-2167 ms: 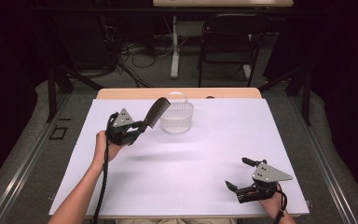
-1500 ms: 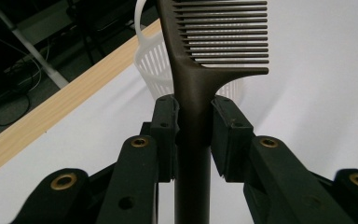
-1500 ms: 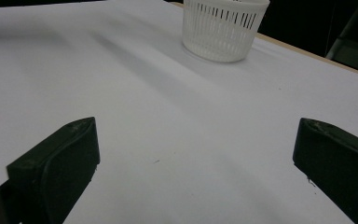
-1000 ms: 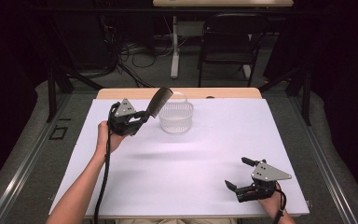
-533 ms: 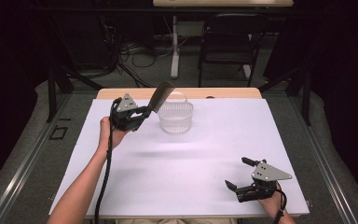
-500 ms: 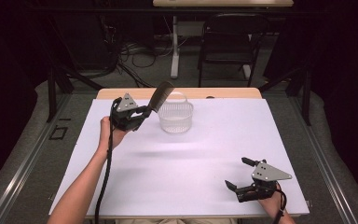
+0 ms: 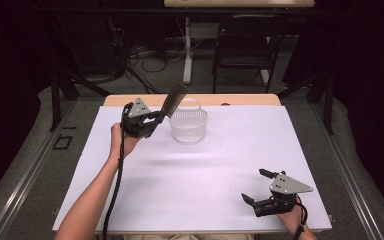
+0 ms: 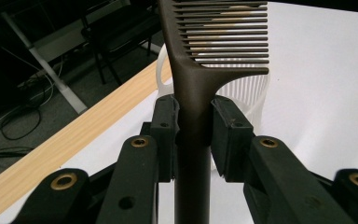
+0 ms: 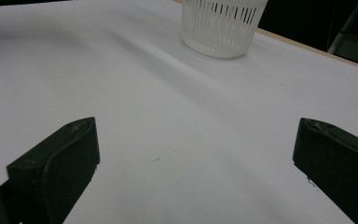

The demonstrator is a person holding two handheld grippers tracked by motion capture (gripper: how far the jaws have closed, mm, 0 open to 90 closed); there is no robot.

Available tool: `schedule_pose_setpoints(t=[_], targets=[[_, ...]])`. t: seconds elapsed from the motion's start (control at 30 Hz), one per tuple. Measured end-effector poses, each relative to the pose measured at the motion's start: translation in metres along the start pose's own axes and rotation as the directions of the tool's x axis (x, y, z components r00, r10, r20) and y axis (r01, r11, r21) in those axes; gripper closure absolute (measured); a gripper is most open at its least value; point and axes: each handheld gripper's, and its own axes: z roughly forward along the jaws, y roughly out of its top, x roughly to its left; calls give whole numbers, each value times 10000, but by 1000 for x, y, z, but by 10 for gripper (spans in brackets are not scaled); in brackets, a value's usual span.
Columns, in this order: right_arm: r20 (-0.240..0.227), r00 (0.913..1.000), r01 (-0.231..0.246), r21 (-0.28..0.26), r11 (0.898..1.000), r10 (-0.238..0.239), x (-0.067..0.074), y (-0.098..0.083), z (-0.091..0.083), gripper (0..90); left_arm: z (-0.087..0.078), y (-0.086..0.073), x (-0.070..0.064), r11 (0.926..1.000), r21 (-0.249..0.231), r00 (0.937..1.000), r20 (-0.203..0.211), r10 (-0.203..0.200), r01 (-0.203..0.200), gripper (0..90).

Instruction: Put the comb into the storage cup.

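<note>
Comb (image 8: pixel 193 84) handle sits clamped between the jaws of the left tool (image 7: pixel 152 121), raised above the far left part of the white worktop (image 7: pixel 205 170). Its toothed end slants up and right, over the near-left rim of the white slatted basket (image 7: pixel 189 126); whether it touches the rim is hard to tell. The basket stands near the far edge. At the near right corner, the right tool (image 7: pixel 256 189) rests low with jaws wide apart, nothing between them.
</note>
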Motion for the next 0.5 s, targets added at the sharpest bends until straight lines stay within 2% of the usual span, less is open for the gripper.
schedule_pose_setpoints(t=[0.5], targets=[[46, 10000, -27, -4, 10000, 27, 0, 0, 0, 0, -1, 14, -1, 9991, -427, 9999, -109, -41, 36, 723]])
